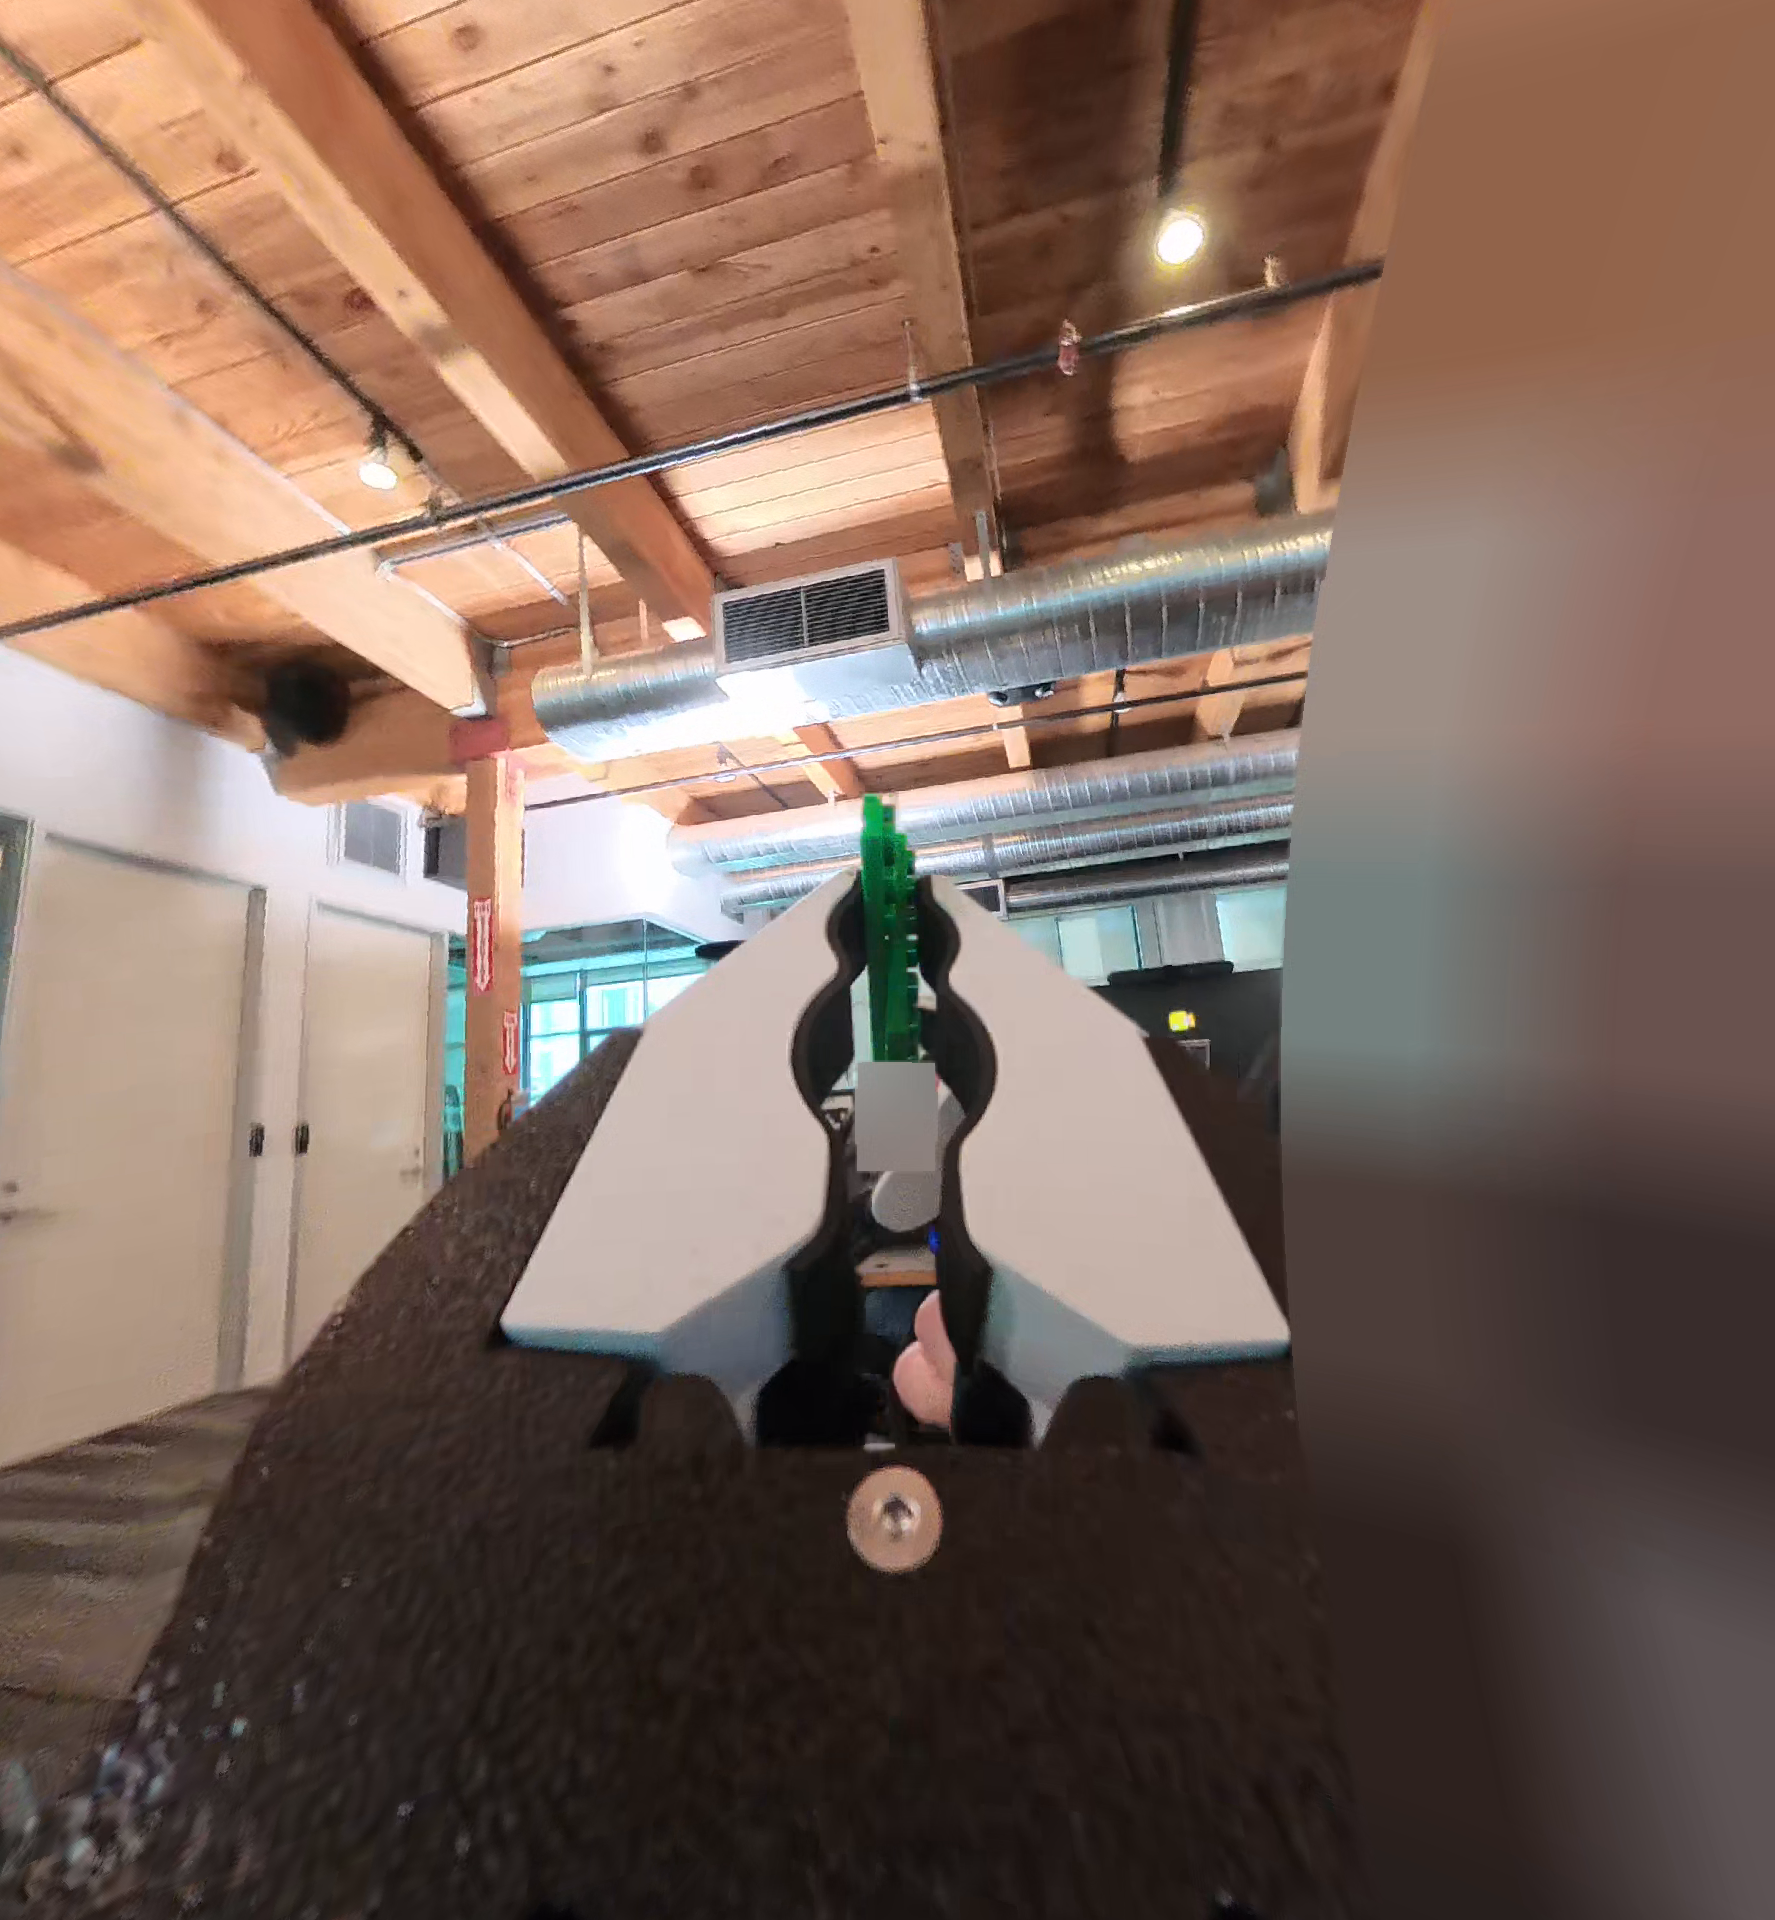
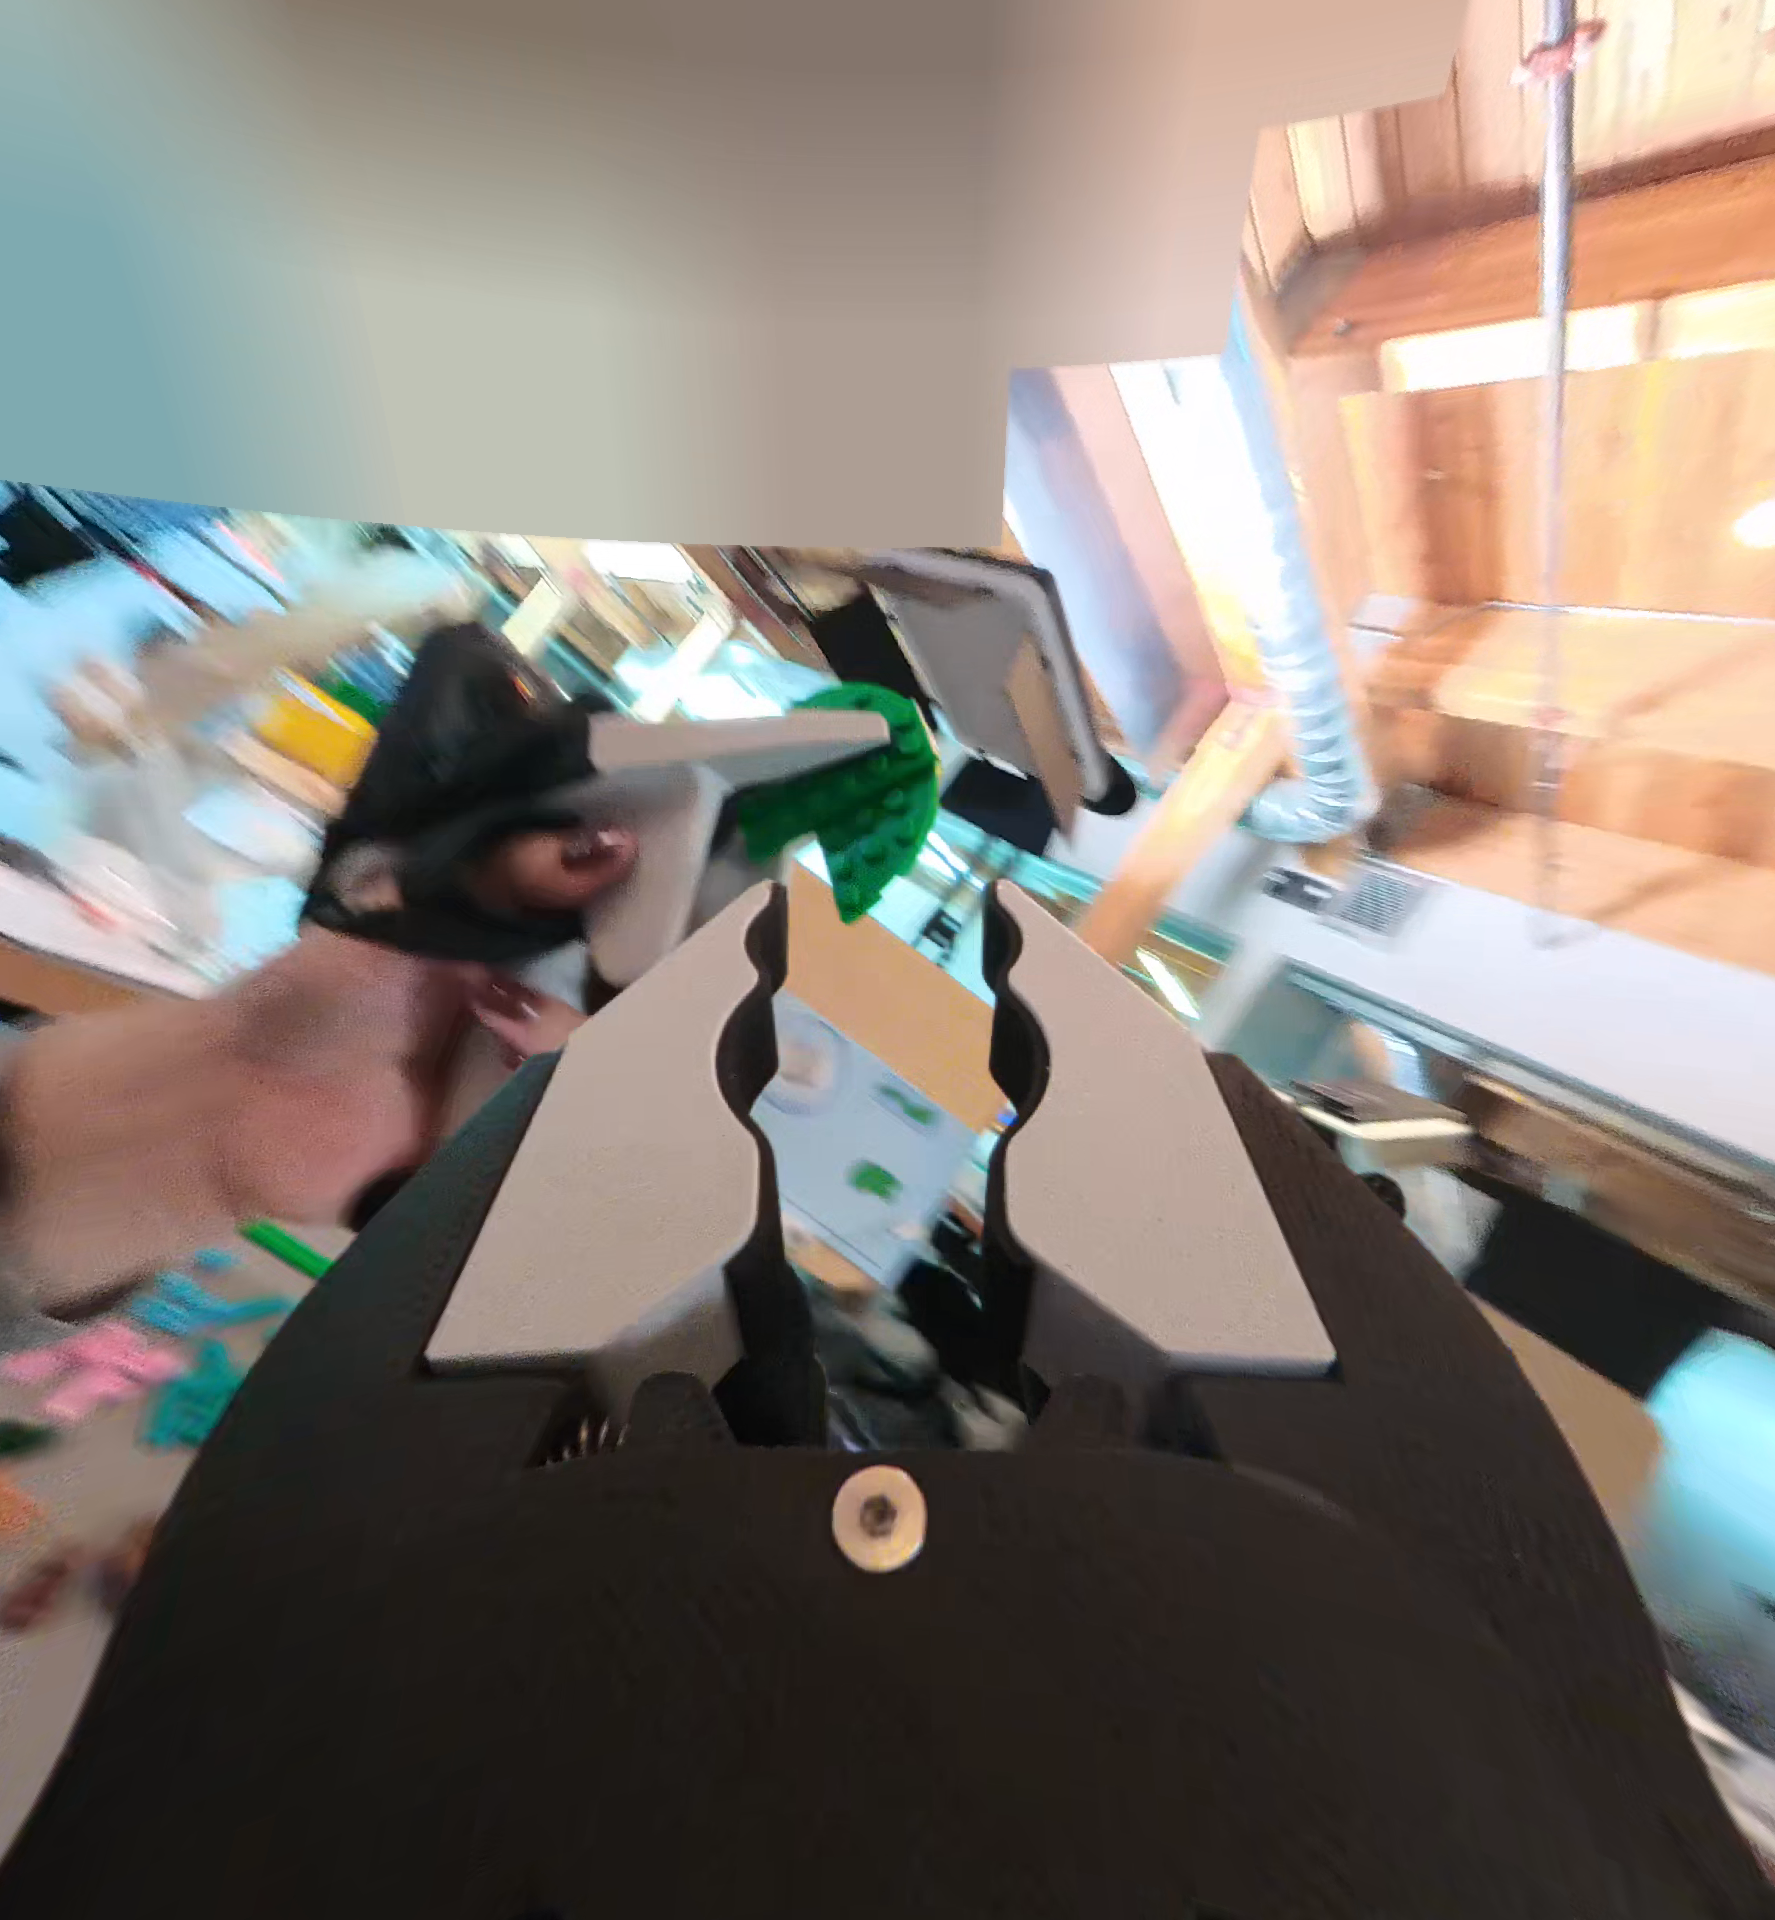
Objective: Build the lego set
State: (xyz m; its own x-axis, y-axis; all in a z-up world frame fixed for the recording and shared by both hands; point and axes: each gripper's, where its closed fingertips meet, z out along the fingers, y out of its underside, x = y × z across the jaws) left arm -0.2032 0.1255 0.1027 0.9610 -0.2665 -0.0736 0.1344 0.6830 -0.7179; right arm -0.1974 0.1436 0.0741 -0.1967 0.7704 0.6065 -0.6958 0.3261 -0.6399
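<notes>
Your left gripper (image 1: 888, 894) points up toward the wooden ceiling, its fingers clamped on a green studded rounded plastic plate (image 2: 862, 800). Your right gripper (image 2: 888, 904), jaws parted and bare, aims just below that plate.

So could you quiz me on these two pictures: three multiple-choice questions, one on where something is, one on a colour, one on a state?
1. Where is the studded plastic plate?
A. Between the left claw's fingers
B. Lying on a door handle
C. Hanging from the silver duct

2. What colour is that plate?
A. Yellow
B. Green
C. Pink

3. How does the right claw stand?
A. Shut on a plate
B. Shut with nothing in it
C. Open, nothing between its fingers

Answers:
1 A: the plate stands edge-on, pinched at the tips of the left claw, and the right wrist view shows that same claw gripping it.
2 B: it is bright green in both views.
3 C: there is a wide gap between its fingers, with only background showing through.
</notes>
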